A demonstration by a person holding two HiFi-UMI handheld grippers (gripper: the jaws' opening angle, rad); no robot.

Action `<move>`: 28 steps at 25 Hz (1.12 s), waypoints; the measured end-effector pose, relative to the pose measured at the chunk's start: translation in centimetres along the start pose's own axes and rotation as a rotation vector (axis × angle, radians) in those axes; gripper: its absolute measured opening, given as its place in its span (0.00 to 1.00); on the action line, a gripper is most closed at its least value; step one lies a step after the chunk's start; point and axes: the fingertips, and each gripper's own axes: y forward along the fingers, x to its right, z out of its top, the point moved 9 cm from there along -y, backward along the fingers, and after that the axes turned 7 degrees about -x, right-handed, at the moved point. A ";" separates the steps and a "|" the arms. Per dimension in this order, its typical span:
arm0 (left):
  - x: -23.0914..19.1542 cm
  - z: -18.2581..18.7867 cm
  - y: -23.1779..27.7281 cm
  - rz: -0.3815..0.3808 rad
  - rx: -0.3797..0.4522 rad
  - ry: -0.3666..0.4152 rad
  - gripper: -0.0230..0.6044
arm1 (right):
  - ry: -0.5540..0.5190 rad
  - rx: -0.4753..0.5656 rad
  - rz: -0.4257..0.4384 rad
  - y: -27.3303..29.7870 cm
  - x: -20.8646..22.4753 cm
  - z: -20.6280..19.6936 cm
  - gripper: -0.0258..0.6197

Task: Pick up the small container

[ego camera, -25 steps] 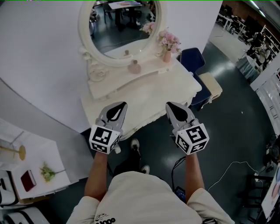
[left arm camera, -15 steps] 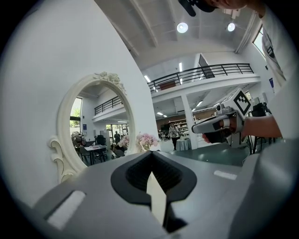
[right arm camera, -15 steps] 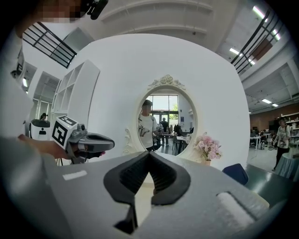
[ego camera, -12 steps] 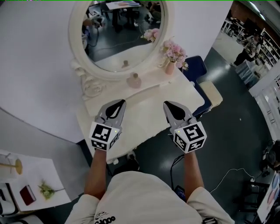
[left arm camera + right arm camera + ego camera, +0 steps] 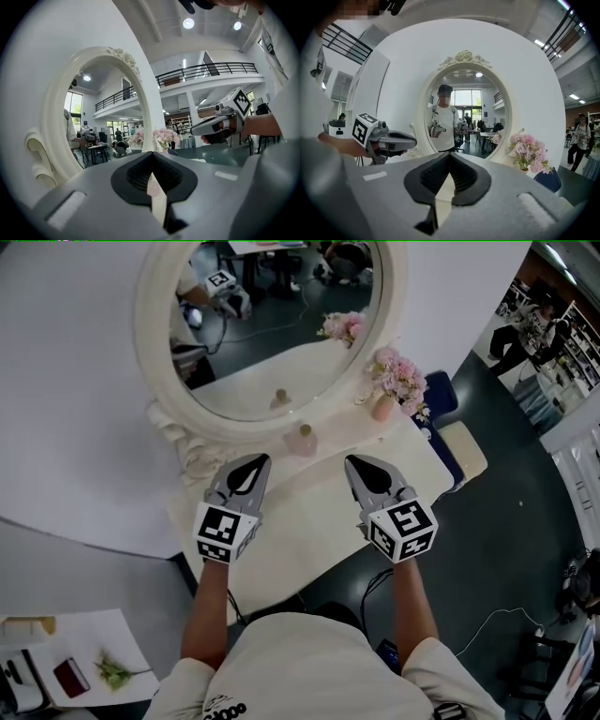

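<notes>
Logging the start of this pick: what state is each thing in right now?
left gripper: shut, empty
right gripper: shut, empty
small container: upright on the dressing table, untouched
flower vase: upright by the mirror

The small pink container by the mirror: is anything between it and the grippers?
Nothing visible. Only bare tabletop lies between the small pink container and the left gripper or right gripper; the flower vase stands aside.
</notes>
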 end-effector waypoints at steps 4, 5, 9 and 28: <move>-1.7 -0.9 1.5 0.009 -0.024 -0.022 0.07 | 0.018 -0.027 0.022 3.2 0.9 -0.4 0.05; -1.9 -1.2 1.9 0.011 -0.031 -0.029 0.07 | 0.022 -0.037 0.031 4.0 1.3 -0.6 0.05; -2.3 -2.5 3.6 0.022 -0.082 -0.053 0.07 | 0.029 -0.078 0.054 7.2 3.1 -1.7 0.17; -2.4 -8.3 6.8 0.177 -0.245 -0.187 0.06 | -0.021 -0.281 0.221 20.5 7.0 -9.2 0.37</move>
